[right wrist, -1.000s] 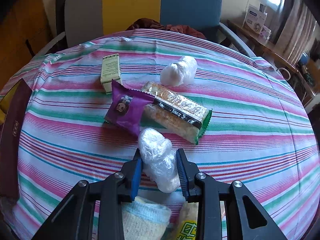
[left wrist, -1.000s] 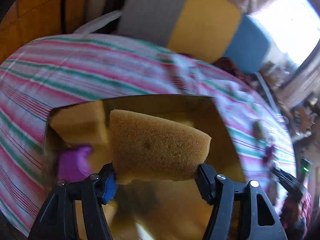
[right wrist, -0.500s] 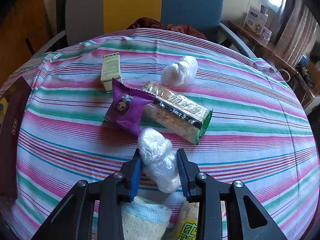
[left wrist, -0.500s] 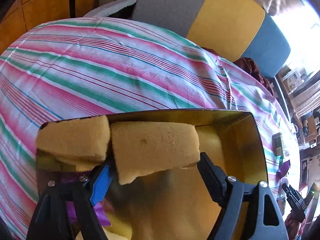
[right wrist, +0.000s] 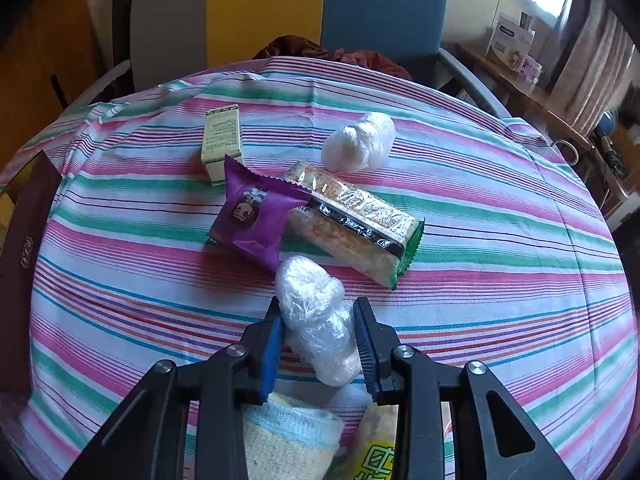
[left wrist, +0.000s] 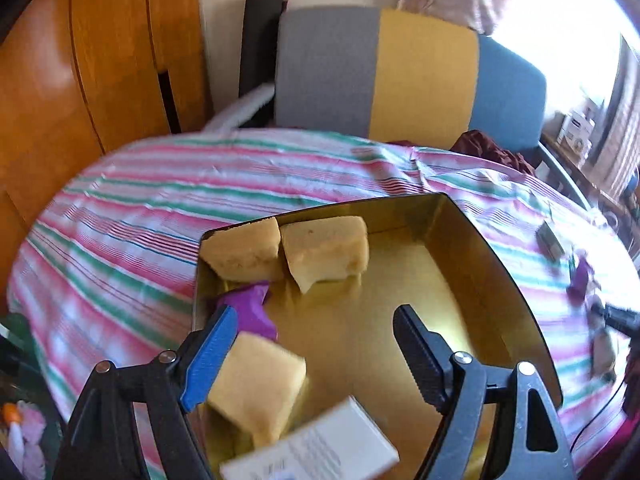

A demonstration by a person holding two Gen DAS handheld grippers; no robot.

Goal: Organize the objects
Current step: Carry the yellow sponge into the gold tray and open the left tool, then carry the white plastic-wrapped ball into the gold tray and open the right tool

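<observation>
on the striped surface [right wrist: 500,240], left to right:
box: gold tray [left wrist: 496,264] holds three sponges [left wrist: 325,249], a purple packet [left wrist: 250,310] and a white carton [left wrist: 320,448]; judged part filled.
left tongs [left wrist: 312,336]: jaws wide, holding nothing, above the tray.
left to sort: small box [right wrist: 221,140], purple wrapper [right wrist: 256,212], cracker pack [right wrist: 352,220], far plastic bundle [right wrist: 360,142].
right tongs [right wrist: 320,332]: jaws narrow, pressed on a wrapped bundle [right wrist: 316,316] lying at the near edge.

pink-green striped tablecloth [right wrist: 500,216], gold box [left wrist: 496,264], purple packet [right wrist: 256,216], yellow sponges [left wrist: 324,246].
</observation>
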